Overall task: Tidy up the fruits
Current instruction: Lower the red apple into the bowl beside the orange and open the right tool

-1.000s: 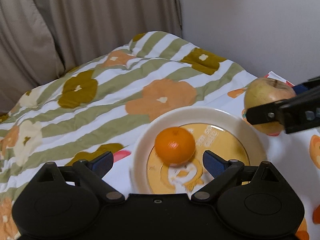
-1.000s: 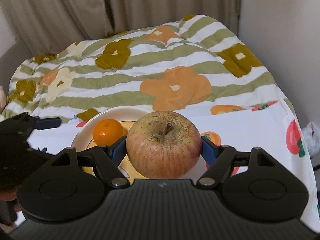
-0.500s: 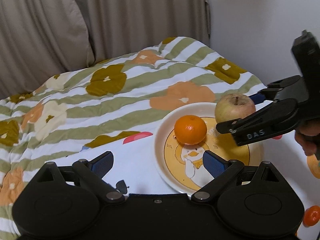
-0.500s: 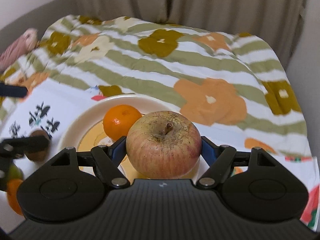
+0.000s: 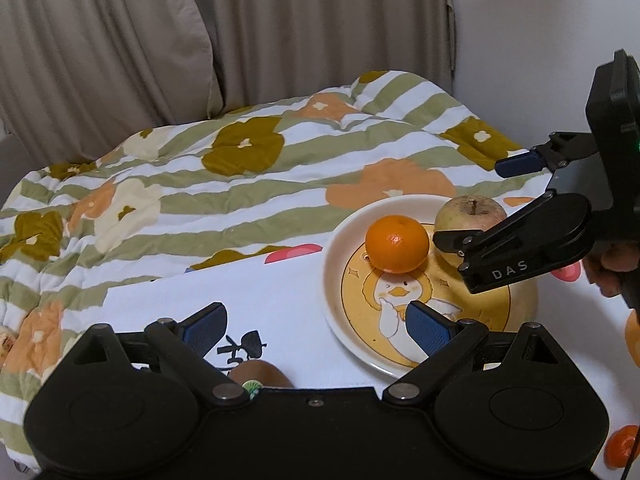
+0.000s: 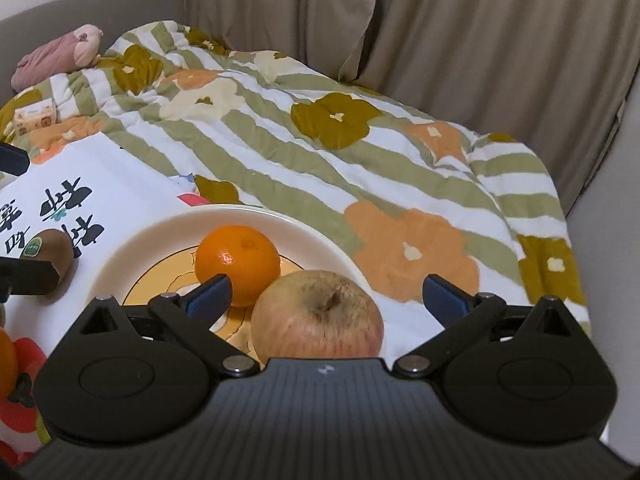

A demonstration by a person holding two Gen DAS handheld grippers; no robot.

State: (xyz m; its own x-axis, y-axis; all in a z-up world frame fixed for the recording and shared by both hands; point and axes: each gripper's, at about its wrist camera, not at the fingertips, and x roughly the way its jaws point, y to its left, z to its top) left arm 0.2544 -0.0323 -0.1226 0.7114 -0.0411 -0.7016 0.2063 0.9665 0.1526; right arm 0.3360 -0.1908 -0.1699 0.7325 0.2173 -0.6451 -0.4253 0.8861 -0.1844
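A cream plate (image 5: 332, 264) with a yellow duck print lies on the white printed cloth. On it rest an orange (image 5: 397, 243) and, to its right, a yellow-red apple (image 5: 468, 212). My right gripper (image 5: 476, 200) straddles the apple and its jaws are opening. In the right wrist view the apple (image 6: 316, 316) sits free between the blue pads of the right gripper (image 6: 326, 292), beside the orange (image 6: 238, 262) on the plate (image 6: 160, 236). My left gripper (image 5: 316, 324) is open and empty, short of the plate's near-left rim. A brown kiwi (image 5: 262, 374) lies under it.
A striped flowered quilt (image 5: 240, 184) covers the bed behind the plate, with beige curtains beyond. A pink plush (image 6: 60, 56) and a tissue packet (image 6: 34, 116) lie at the far left. Small oranges (image 5: 622, 446) sit at the right edge. A hand (image 5: 612, 268) holds the right gripper.
The right gripper's jaws have spread and let go of the apple, which now rests on the plate. The left gripper drew back to the left, and the kiwi came into view.
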